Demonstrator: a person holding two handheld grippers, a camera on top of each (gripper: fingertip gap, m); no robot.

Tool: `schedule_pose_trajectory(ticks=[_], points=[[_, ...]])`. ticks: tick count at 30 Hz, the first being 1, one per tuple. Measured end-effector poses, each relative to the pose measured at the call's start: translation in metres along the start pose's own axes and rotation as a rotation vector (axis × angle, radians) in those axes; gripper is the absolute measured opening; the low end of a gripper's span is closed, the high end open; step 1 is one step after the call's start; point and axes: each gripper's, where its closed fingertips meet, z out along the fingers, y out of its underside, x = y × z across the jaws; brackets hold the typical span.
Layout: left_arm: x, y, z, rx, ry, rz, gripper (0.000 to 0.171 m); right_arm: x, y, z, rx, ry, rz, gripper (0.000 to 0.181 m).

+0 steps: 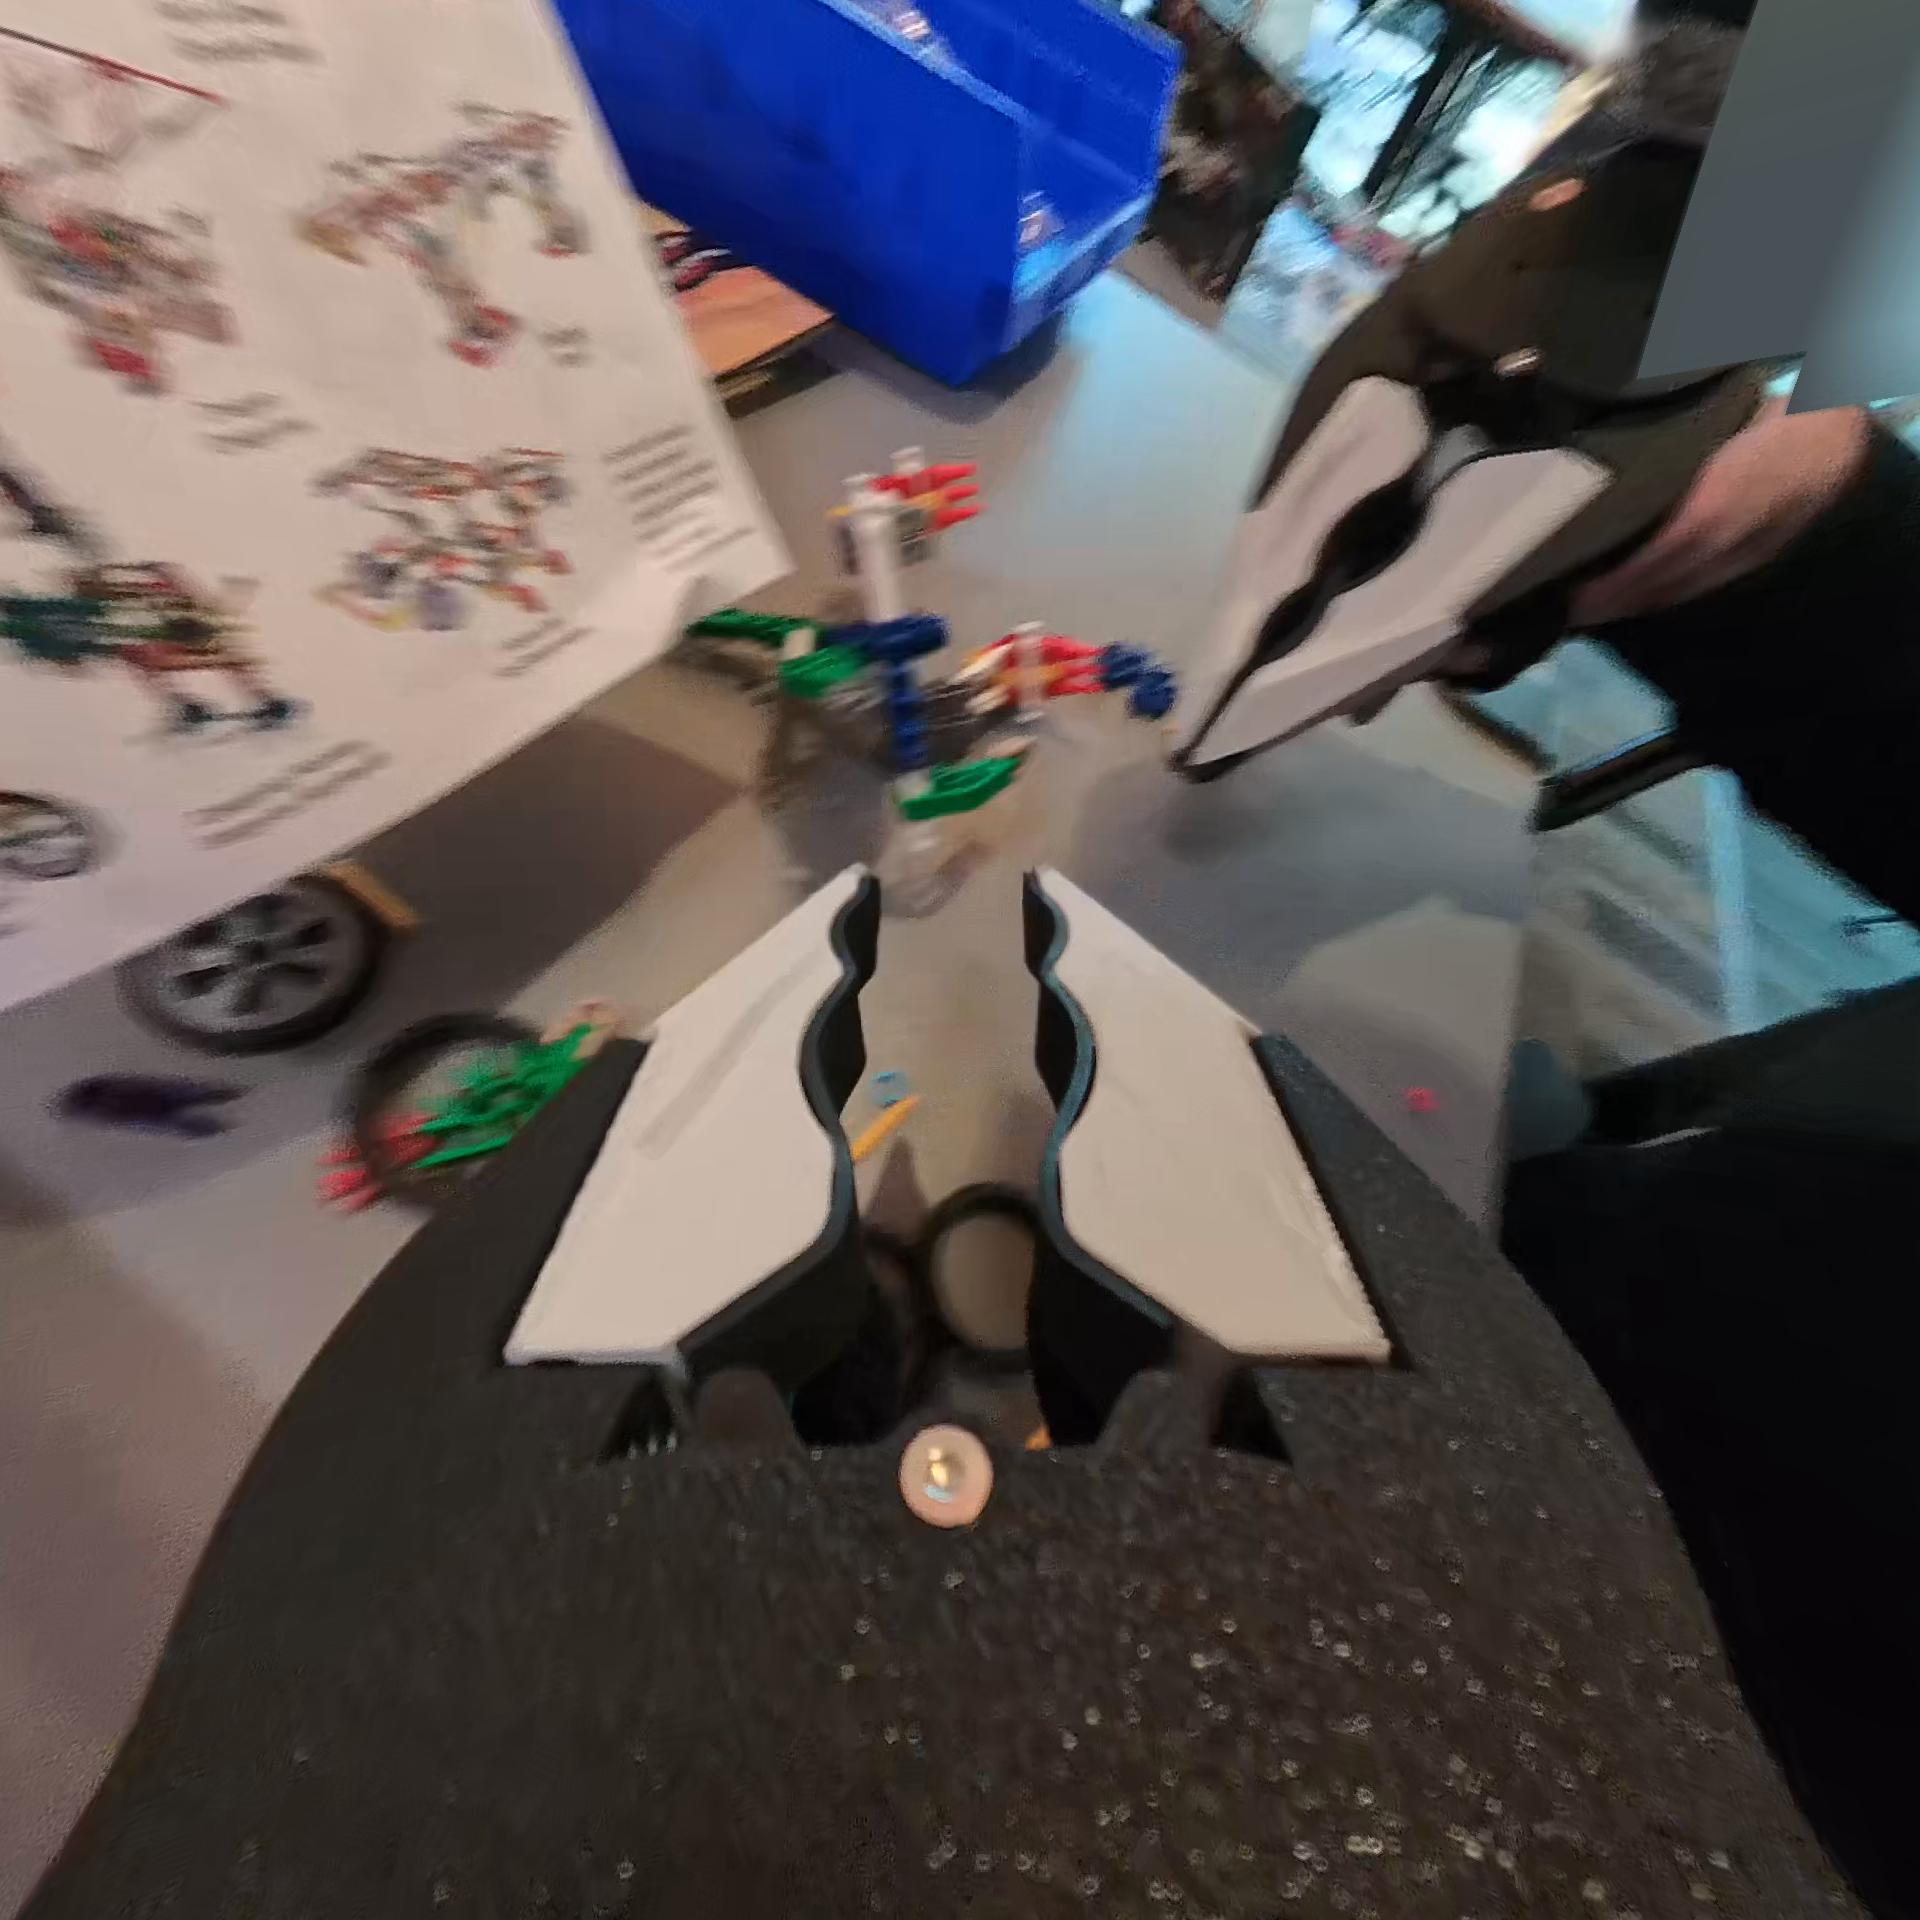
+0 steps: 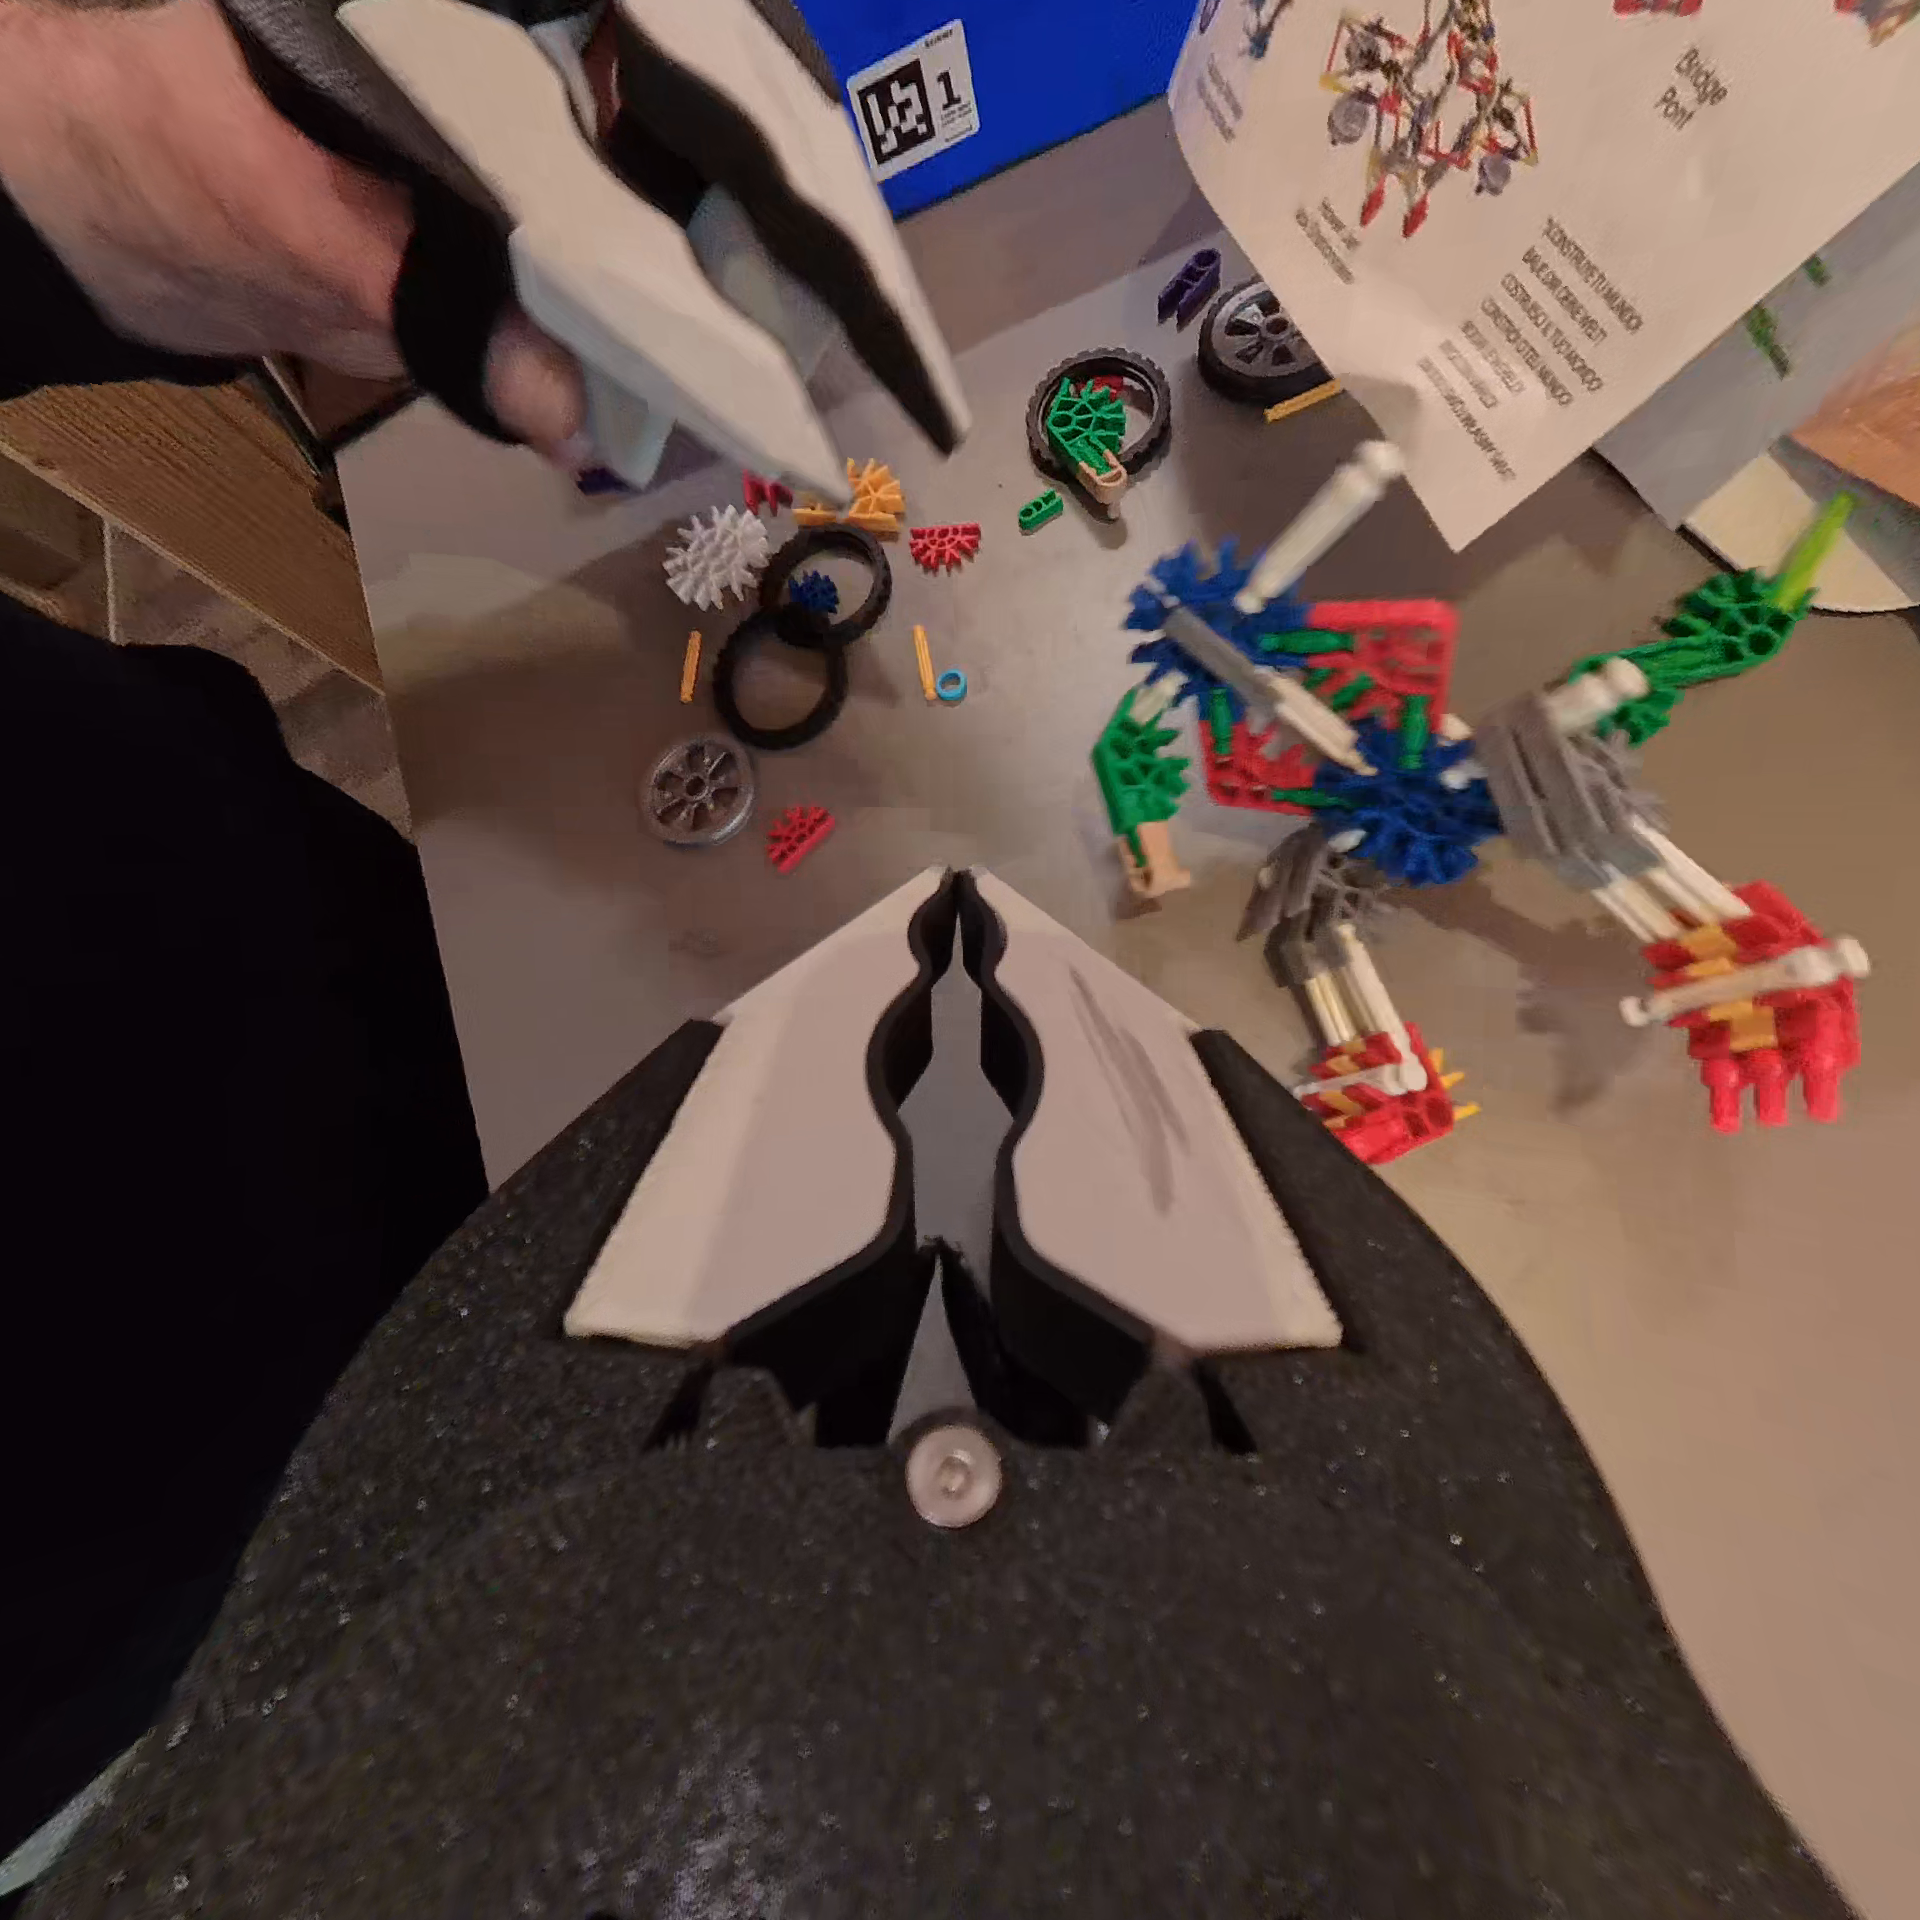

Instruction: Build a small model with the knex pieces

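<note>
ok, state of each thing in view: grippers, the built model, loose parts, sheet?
left gripper: open, empty, over the loose parts
right gripper: shut, holding nothing
toy model: assembled, lying on the table, untouched
black tyres: loose, two overlapping
grey wheel hub: loose, flat
instruction sheet: unfolded, lying over a wheel
blue bin: contents unseen

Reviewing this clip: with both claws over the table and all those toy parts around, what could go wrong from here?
1. The open left claw hangs low over a tight cluster of loose parts: the orange connector, the white connector and the black tyres. It could knock or scatter them.
2. The shut right claw is empty beside the built toy model, which could tip if bumped.
3. The left wrist view is motion-blurred, so aiming may suffer.
</note>
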Motion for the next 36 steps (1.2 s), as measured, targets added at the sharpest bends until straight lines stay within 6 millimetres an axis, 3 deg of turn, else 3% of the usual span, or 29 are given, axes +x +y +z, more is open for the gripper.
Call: schedule_pose_trajectory(ticks=[4,6,10,14,20,24,28,30,36], points=[[-0.064,0.017,-0.001,-0.193,-0.285,0.177,0.026,-0.004,0.004,0.003,0.008,-0.006,0.012,0.0],[-0.083,0.032,0.005,-0.304,-0.333,0.245,0.032,-0.005,0.005,0.004,0.012,-0.008,0.018,0.0],[-0.095,0.06,0.015,-0.479,-0.324,0.343,0.023,-0.008,0.007,0.005,0.023,-0.017,0.027,0.0],[-0.094,0.056,0.019,-0.467,-0.328,0.356,0.014,-0.009,0.009,0.003,0.039,-0.02,0.041,0.0],[-0.071,0.047,0.019,-0.403,-0.307,0.399,0.013,-0.004,0.001,-0.005,0.121,-0.014,0.108,0.0],[-0.029,0.024,0.022,-0.303,-0.272,0.54,0.013,-0.002,-0.015,-0.005,0.238,-0.052,0.239,0.001],[0.013,0.004,0.026,-0.218,-0.247,0.667,0.013,-0.005,-0.029,-0.002,0.345,-0.145,0.384,0.014],[0.023,-0.003,0.028,-0.196,-0.249,0.719,0.013,-0.003,-0.031,0.004,0.36,-0.16,0.447,0.023],[0.034,-0.012,0.032,-0.179,-0.255,0.857,0.012,-0.012,-0.043,0.01,0.431,-0.319,0.57,0.026]])
